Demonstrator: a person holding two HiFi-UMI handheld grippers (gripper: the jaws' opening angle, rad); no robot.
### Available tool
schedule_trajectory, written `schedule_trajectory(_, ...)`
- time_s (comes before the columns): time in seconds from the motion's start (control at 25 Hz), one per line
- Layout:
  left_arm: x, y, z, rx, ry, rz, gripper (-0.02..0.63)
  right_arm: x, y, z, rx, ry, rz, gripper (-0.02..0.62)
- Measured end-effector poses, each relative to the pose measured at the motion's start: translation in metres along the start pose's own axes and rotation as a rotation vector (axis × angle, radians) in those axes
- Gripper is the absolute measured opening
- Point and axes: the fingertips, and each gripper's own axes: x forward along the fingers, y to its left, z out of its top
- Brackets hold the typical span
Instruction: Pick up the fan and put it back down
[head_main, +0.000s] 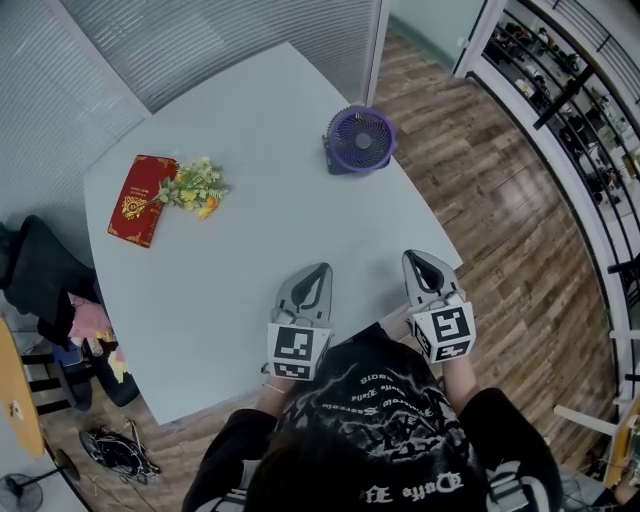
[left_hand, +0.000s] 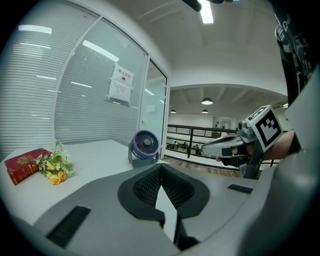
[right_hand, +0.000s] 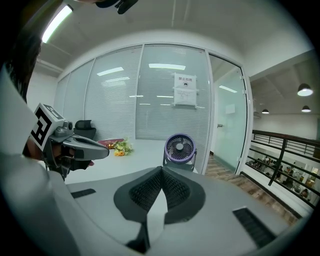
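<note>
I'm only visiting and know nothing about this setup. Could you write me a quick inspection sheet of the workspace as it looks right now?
Surface: pale table with rounded corners.
Job's things: purple fan stands upright near the table's far edge, and nothing touches it.
Clutter: red book at the far left, with flowers at its edge.
Grippers: left tool and right tool are both shut and empty, held over the near edge and well short of the fan.
Cables: nothing seen on the table. A dark tangle on the floor may be cords.
Surroundings: glass wall with blinds, wood floor, dark chair.
</note>
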Motion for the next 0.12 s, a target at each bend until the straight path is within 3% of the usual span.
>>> schedule_trajectory(0.12,0.0001,-0.0022,-0.0019,0.003,0.009,0.005,0.02,-0.0009,-0.0005,0.0006,-0.007,-0.001,0.009,0.006)
